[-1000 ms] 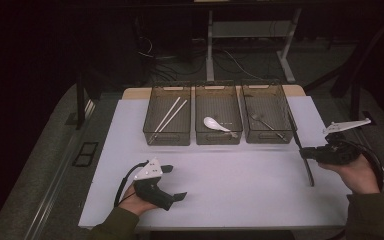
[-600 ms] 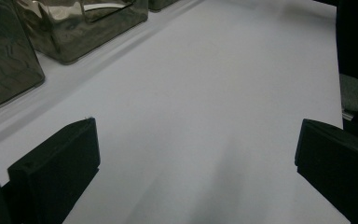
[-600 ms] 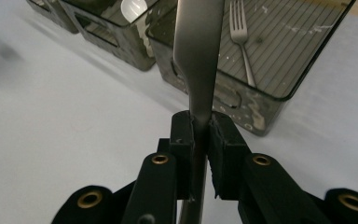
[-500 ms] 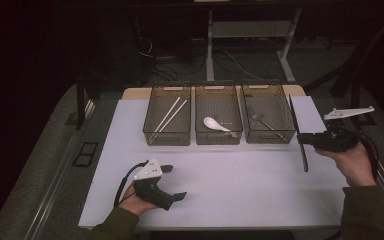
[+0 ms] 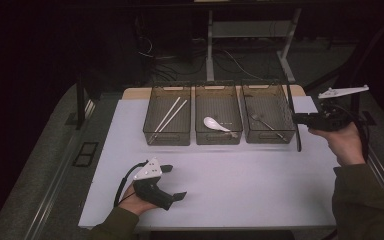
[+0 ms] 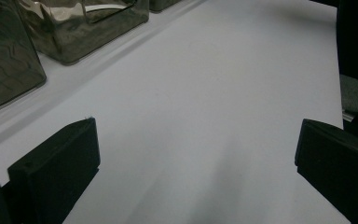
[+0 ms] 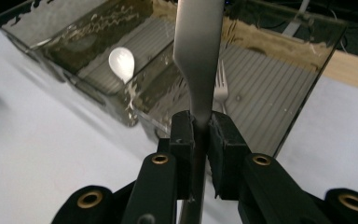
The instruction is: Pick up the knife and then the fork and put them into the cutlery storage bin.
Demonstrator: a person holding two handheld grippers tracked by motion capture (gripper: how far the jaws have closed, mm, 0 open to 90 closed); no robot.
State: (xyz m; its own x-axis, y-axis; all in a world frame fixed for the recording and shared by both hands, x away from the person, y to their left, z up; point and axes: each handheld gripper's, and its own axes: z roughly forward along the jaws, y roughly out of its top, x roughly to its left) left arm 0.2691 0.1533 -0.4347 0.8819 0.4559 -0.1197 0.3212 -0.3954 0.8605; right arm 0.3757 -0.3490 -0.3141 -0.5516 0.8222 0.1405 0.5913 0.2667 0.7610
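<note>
Right gripper [image 7: 200,128] clamped on a flat metal utensil handle [image 7: 198,51], held upright beside the right-hand bin [image 5: 268,120], where a fork [image 7: 220,86] lies. Left gripper [image 5: 172,182] spread wide, resting on the table [image 5: 260,185]. Advice: clear the bin wall, tip the handle lengthwise, lower it before releasing.
</note>
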